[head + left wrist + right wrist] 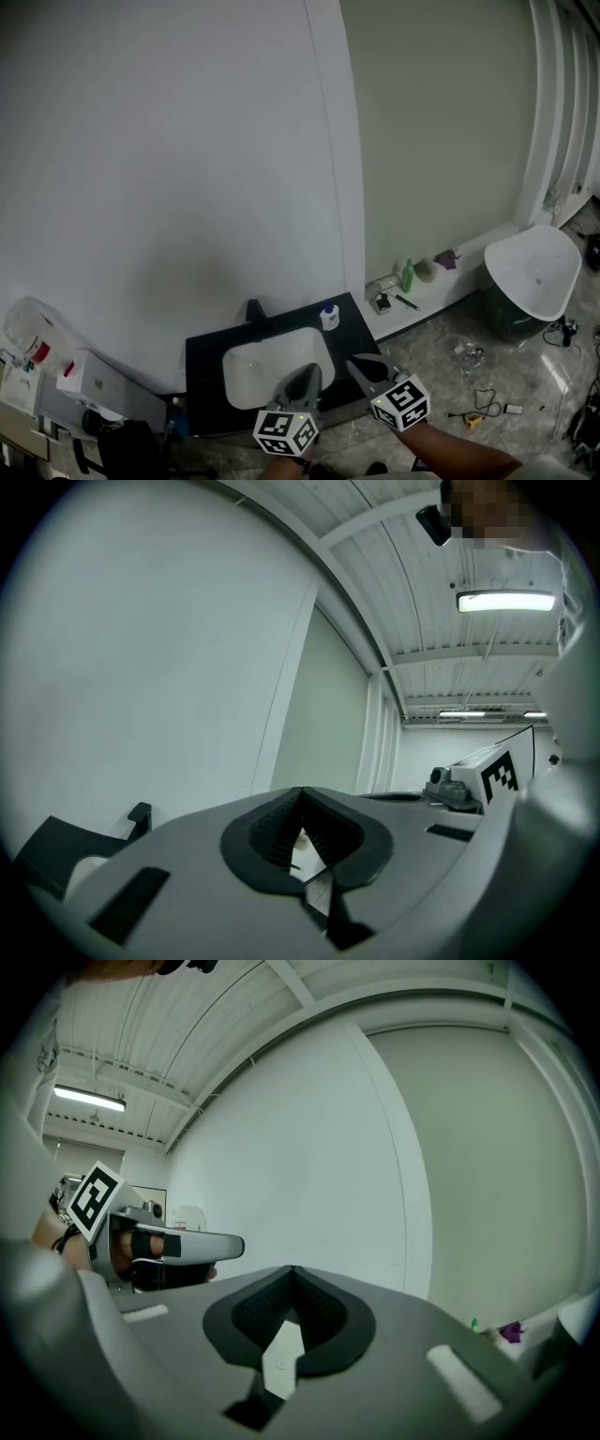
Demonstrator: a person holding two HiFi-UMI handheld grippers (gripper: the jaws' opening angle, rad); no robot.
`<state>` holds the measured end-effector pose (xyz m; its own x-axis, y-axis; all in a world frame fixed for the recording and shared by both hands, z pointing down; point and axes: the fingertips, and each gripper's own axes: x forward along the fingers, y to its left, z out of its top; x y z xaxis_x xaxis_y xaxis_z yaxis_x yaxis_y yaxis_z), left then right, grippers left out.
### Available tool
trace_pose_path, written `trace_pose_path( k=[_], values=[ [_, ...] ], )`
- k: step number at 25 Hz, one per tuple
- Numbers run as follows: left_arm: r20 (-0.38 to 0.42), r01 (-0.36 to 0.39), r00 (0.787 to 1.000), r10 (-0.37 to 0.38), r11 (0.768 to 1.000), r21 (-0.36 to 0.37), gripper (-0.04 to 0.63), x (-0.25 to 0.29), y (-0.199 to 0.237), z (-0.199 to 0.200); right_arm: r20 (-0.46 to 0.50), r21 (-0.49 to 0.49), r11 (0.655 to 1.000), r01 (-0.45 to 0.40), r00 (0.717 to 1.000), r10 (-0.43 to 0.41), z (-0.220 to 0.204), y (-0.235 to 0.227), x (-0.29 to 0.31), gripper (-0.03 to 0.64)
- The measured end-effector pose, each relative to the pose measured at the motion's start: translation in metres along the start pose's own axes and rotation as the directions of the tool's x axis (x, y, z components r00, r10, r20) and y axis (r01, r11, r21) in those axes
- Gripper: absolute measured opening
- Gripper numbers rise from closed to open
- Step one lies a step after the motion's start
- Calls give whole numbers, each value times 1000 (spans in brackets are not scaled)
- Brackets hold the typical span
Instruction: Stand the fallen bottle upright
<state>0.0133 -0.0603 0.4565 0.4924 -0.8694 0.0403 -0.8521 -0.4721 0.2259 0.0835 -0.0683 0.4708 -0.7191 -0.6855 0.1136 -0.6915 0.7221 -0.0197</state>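
Both tools sit low in the head view, over the front edge of the black counter [204, 375].

Left gripper [309, 372]: in its own view the jaws are pressed together at the tips, with nothing between them. Right gripper [357, 363]: also pressed together and empty. The two are side by side and just apart. The left one is above the front rim of the white basin [246, 367]; the right one is above the dark strip of counter to the basin's right.

The bottle [329, 318], white with a blue cap, is at the counter's back right corner. It is just beyond the basin's right rim and close to the wall [169, 187], and it looks upright with the cap on top. Neither gripper touches it; both are well short of it.

Edges I note:
- The black faucet [254, 310] stands at the back, left of the bottle, with bare counter between them.
- The counter's right edge is just right of the bottle. Past it a pale ledge [469, 255] runs along the wall and carries a green bottle [408, 277] and small items.
- The wall closes off the back.

Open room: above the basin, and between the right gripper and the bottle, nothing stands in the way. The floor [441, 366] on the right has scattered cables, and a white tub [534, 272] is further off.
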Motion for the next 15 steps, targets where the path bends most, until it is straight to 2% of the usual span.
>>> trace_pose_path(
  k=[7, 15],
  values=[
    [-17, 38, 999, -38, 999, 7, 6, -28, -12, 10, 38, -12, 999, 36, 999, -35, 21, 38, -24, 2],
    [-11, 71, 997, -71, 997, 14, 6, -52, -7, 20, 45, -16, 998, 54, 998, -53, 28, 70, -26, 2]
  ],
)
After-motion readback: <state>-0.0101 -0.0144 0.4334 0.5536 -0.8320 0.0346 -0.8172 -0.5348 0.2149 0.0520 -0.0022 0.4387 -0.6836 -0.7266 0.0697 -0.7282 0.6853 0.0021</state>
